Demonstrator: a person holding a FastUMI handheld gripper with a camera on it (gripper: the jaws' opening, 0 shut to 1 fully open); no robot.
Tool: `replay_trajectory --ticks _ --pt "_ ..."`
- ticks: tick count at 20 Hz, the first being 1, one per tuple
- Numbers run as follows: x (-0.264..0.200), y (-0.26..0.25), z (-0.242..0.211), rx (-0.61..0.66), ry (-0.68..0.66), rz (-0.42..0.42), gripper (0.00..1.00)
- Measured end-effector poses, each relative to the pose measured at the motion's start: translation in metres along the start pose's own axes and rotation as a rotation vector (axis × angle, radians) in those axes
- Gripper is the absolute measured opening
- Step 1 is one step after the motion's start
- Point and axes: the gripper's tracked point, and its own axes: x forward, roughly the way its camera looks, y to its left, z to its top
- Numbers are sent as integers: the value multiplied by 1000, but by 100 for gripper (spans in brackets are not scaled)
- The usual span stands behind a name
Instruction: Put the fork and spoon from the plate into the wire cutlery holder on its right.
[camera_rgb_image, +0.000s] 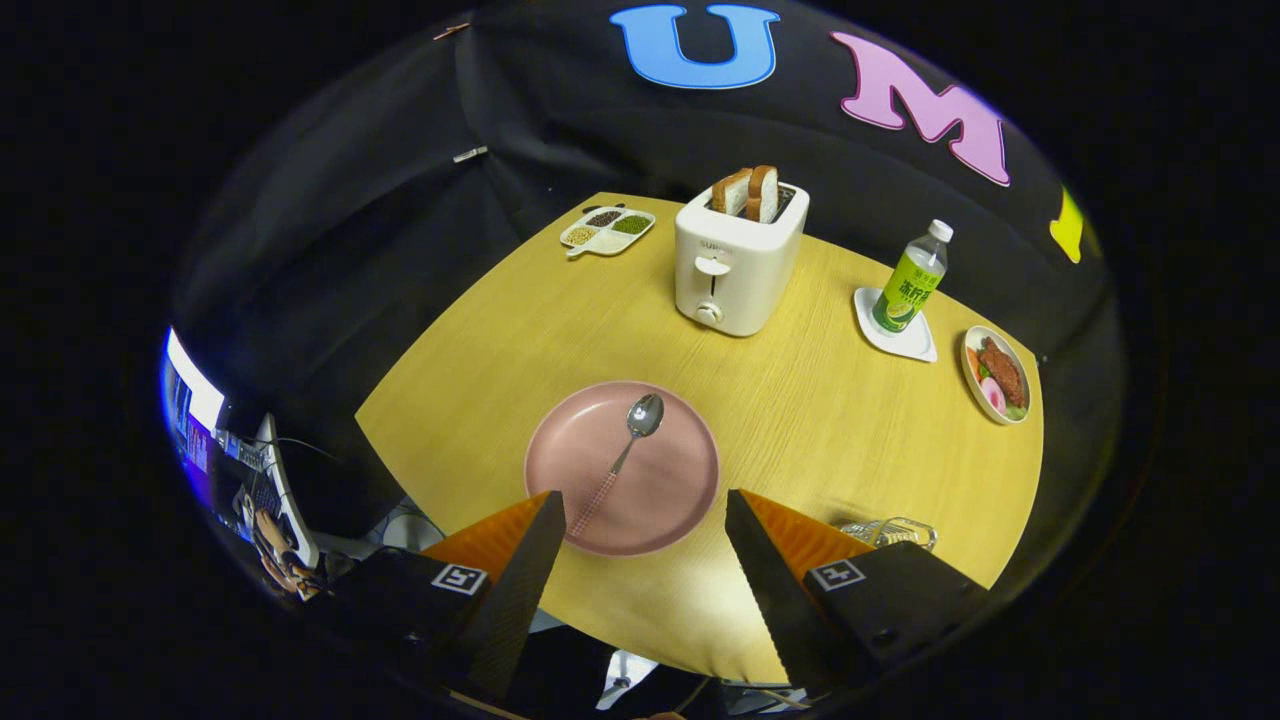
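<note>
On the far left of the desk (480, 330) I see a divided dish of seasonings (607, 231), well away from my work. Nearer, just ahead of my gripper (643, 520), lies the pink plate (680, 500) with the spoon (624, 455) on it: bowl at the far end, patterned handle running back toward me and ending close by the left finger. I see no fork on the plate, so I judge the spoon is what remains. The jaws stand wide open with nothing in them, the plate's near rim sitting between them.

Beyond the plate stands the toaster (738, 262) with bread in its slots, and further right a bottle (912, 281) on a white coaster, then a small dish of food (996, 374). The wire cutlery holder (890, 531) peeks out just past my right finger, right of the plate.

To do this step well, I would come down over the middle of the handle, turn so the jaws close across its thin width, and go low enough to catch it against the plate without skidding it away. The lift then needs only a short carry right.
</note>
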Motion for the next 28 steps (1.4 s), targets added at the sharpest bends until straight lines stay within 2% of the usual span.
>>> replay_trajectory --ticks 11,17,19,20,25,28 --pt "115 26 -51 62 128 -87 100" --pt "129 36 -73 86 202 -114 100" --pt "133 39 -79 108 222 -116 94" --pt "135 39 -82 119 231 -120 85" --pt "140 34 -90 169 251 -132 63" --pt "140 30 -92 159 260 -168 38"
